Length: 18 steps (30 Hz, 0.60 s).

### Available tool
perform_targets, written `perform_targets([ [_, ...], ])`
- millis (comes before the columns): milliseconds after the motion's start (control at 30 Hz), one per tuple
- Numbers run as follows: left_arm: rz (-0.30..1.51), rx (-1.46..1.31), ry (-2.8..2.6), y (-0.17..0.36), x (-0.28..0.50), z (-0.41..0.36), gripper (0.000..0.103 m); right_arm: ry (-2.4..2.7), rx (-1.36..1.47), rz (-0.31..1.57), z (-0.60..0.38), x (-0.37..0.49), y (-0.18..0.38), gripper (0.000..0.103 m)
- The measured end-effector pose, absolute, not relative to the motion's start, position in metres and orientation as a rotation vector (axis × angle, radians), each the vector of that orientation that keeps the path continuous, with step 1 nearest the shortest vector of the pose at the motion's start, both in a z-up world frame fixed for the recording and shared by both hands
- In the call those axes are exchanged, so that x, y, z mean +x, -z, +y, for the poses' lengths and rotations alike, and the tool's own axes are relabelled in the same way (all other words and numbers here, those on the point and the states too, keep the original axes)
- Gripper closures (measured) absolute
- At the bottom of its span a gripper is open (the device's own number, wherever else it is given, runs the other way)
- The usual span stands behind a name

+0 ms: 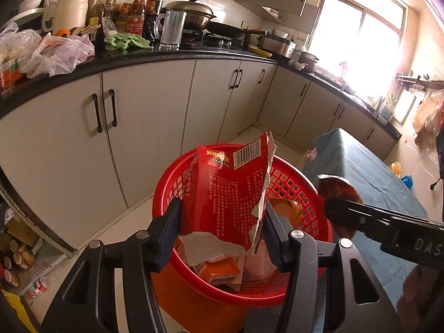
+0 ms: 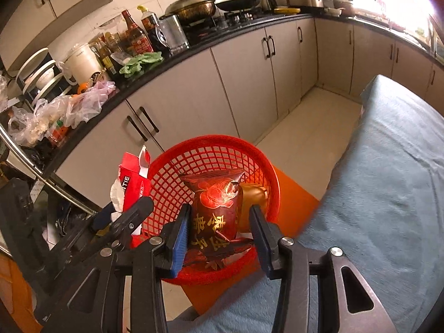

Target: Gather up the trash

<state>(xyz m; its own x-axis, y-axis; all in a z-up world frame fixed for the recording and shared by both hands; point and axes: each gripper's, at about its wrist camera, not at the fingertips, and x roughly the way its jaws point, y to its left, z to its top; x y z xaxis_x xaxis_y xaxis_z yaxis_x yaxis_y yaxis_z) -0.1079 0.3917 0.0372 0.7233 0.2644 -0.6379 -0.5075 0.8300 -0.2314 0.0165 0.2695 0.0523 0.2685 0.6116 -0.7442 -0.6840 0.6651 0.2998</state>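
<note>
Left gripper (image 1: 222, 238), nearest its own camera, has its jaws closed on a torn red box (image 1: 230, 197), held upright between the pads. Directly beyond and below the jaws stands the red basket (image 1: 294, 186), already holding an orange carton (image 1: 219, 273) and other scraps, so the box appears to be held there for release straight down into it. Right of these jaws the right gripper (image 1: 344, 208) enters with a dark red packet (image 1: 337, 187) over the basket's far rim

Right gripper (image 2: 219, 238) shows the same arrangement from the other side: the packet (image 2: 217, 211) sits upright between its jaws; the left pad touches it, while a gap shows at the right pad, so a firm grip cannot be confirmed here. Basket (image 2: 211, 149) lies just beyond the jaws, a brown object (image 2: 254, 197) behind the packet

Only the left view shows the basket's contents; only the right view shows the packet's printed face, the box (image 2: 133, 183) edge-on left of the jaws, and the blue-covered desk (image 2: 388, 194) to their right, touching nothing carried

Judged near completion for both items: each is poised over the basket
</note>
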Motion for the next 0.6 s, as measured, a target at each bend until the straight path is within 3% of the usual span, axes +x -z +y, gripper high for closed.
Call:
perform_targets([
  [133, 0.634, -0.413, -0.433, -0.035, -0.104, 0.392, 0.046, -0.890, -0.058, 0.982, 0.269, 0.025, -0.048, 0.055],
  [200, 0.635, -0.419, -0.435, -0.034, -0.102, 0.392, 0.038, -0.895, -0.043, 0.978, 0.267, 0.027, -0.051, 0.052],
  [333, 0.618, -0.423, -0.439, -0.037, -0.107, 0.386, 0.036, -0.899, -0.025, 0.948, 0.255, 0.025, -0.060, 0.050],
  [600, 0.548, -0.349, -0.471, -0.058, -0.129, 0.346, 0.019, -0.862, -0.015, 0.863, 0.212, 0.002, -0.080, 0.049],
])
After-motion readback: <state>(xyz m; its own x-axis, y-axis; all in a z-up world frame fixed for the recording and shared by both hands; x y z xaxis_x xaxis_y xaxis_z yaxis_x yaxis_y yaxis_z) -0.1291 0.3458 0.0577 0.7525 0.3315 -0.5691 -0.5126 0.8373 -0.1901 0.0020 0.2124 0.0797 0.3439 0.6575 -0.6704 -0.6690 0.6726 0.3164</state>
